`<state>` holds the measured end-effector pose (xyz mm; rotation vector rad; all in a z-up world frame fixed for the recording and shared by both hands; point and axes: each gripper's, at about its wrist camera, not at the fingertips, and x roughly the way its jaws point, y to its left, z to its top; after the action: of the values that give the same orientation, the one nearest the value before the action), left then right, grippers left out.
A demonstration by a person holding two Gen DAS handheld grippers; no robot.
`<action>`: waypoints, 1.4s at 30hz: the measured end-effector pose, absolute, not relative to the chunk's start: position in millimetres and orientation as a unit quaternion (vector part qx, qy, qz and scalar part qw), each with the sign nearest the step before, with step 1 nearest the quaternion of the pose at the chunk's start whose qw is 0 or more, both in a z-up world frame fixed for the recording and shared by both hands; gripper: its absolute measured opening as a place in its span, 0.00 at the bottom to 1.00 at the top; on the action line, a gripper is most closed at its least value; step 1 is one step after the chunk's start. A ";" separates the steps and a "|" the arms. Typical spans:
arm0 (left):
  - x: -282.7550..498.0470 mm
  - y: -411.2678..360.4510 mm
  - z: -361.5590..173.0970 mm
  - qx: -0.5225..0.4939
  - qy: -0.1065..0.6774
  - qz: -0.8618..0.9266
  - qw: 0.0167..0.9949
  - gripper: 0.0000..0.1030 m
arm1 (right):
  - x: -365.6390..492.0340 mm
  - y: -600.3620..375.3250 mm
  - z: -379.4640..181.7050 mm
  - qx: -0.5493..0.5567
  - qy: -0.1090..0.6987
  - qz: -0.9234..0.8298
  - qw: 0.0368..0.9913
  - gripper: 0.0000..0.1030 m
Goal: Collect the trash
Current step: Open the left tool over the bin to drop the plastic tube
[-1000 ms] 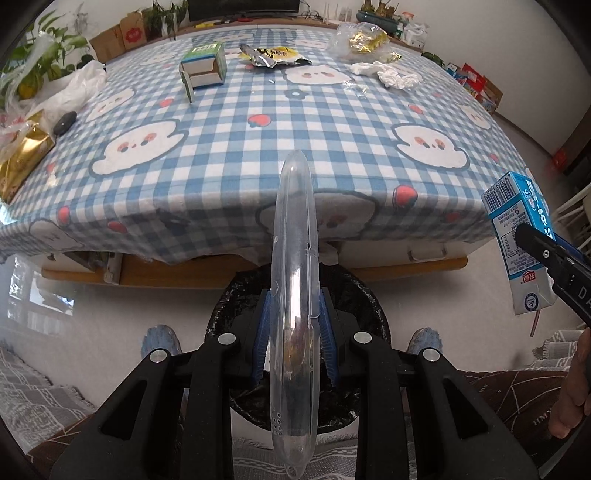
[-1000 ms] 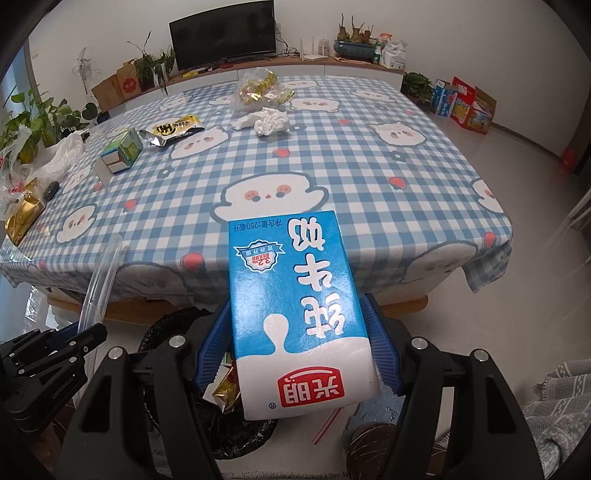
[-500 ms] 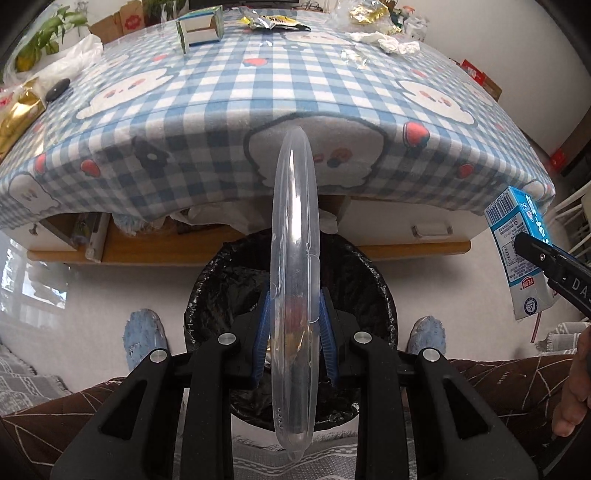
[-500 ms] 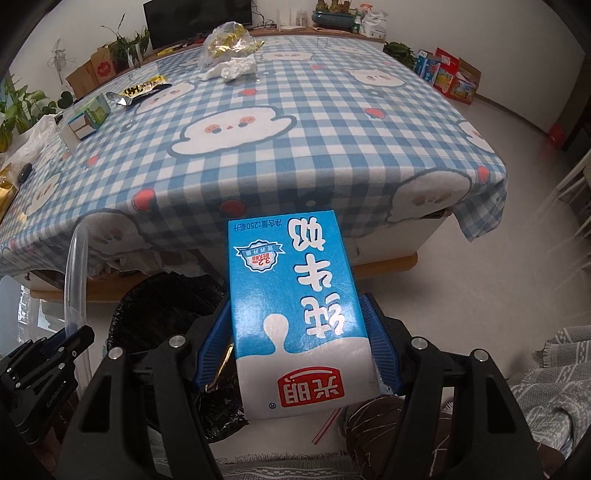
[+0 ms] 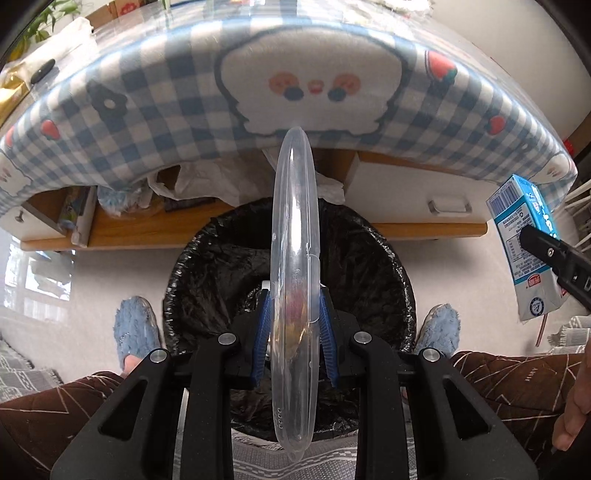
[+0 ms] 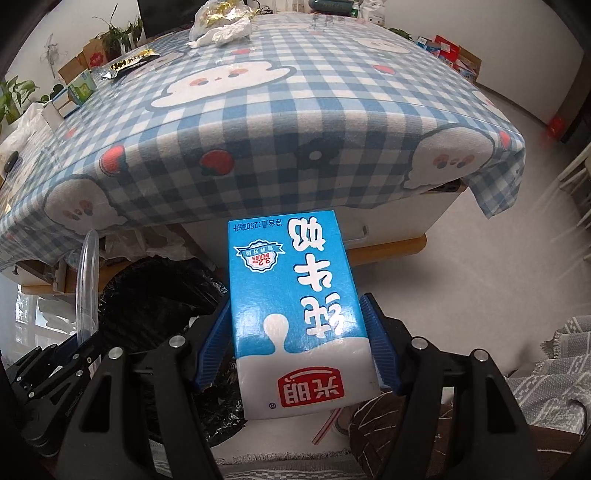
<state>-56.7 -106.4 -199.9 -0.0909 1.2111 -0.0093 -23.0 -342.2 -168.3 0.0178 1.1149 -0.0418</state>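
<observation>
1. Left wrist view: the left gripper (image 5: 293, 328) points steeply downward, its blue pads closed on a clear plastic lid (image 5: 293, 266) held edge-on, so the thin rim runs up the middle of the picture.
2. Directly below that lid sits a bin lined with a black trash bag (image 5: 221, 266), on the floor between the person's two blue slippers (image 5: 135, 332); brown patterned trouser legs fill the lower corners.
3. At the right edge, the right gripper (image 5: 550, 254) comes in as a black finger clamping a blue-and-white milk carton (image 5: 524, 251), which is off to the right of the bin; a bare hand (image 5: 576, 410) shows in the lower right corner.
4. Beyond the bin, the checked blue tablecloth (image 5: 166, 110) hangs over the bench edge, with a wooden shelf under it.
5. Right wrist view: the right gripper (image 6: 297, 354) tilts downward, and its pads press on both sides of the milk carton (image 6: 295, 314), printed face toward the camera and upside down; a striped straw pokes out beneath it.
6. To the left of the carton lie the black trash bag (image 6: 147, 295) and the left gripper (image 6: 79, 343) with its clear plastic lid (image 6: 86, 280).
7. Farther off, crumpled wrappers (image 6: 221, 26) and a small green box (image 6: 79, 88) lie on the bench.
</observation>
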 end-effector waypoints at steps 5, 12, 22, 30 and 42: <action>-53.0 -114.5 -213.0 -0.040 0.575 -0.006 0.817 0.24 | -22.5 -344.8 -184.5 -0.003 0.539 -0.029 0.842 0.63; -48.1 -126.9 -231.8 -0.037 0.587 -0.011 0.809 0.24 | -24.1 -347.7 -192.3 -0.013 0.543 -0.040 0.839 0.63; -49.9 -130.5 -228.7 -0.022 0.569 -0.021 0.821 0.26 | -24.4 -342.3 -189.2 -0.020 0.539 -0.042 0.841 0.63; -57.0 -98.9 -214.4 -0.028 0.551 -0.002 0.834 0.64 | -30.8 -315.1 -179.5 -0.024 0.526 -0.018 0.850 0.63; -72.5 -31.5 -199.6 -0.041 0.525 0.048 0.849 0.94 | -43.8 -250.6 -174.6 -0.038 0.514 0.036 0.856 0.63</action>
<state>-72.5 -31.5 -199.6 -0.0856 1.1059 0.1004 -43.8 -250.6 -174.6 -0.0800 1.0809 0.0762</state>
